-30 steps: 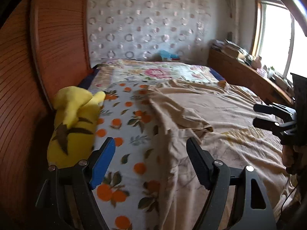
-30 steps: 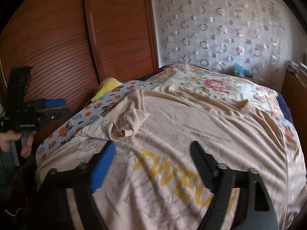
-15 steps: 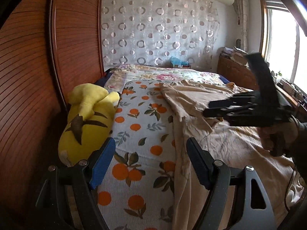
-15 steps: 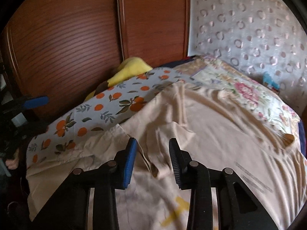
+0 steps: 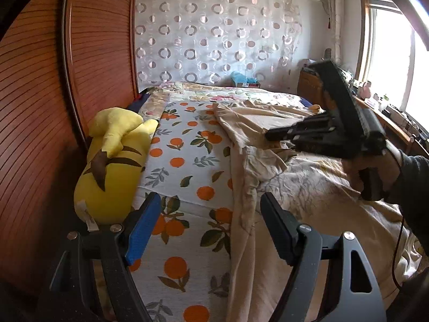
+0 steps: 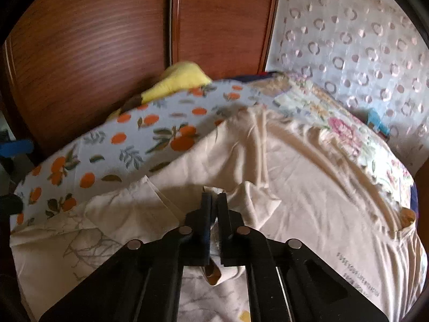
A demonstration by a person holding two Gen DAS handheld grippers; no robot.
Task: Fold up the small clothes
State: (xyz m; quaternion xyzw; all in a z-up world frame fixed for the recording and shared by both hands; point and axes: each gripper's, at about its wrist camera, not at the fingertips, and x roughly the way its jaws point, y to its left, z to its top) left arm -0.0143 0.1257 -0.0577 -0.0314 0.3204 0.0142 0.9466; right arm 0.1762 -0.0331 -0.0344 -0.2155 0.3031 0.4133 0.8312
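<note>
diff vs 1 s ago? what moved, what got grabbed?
The right hand-held gripper swung across to the beige T-shirt's folded sleeve, and its jaws have just been closing; they now pinch that fabric. The left hand-held gripper stays open over the shirt's edge, holding nothing. The yellow plush toy and orange-print sheet lie unchanged.

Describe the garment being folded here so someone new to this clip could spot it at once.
Start at the bed, covered by an orange-print sheet with a yellow plush toy along its wardrobe side. Spread beside that print lies the beige T-shirt. It is the only plain cloth there, with small dark lettering, and the right gripper pinches its fold.
</note>
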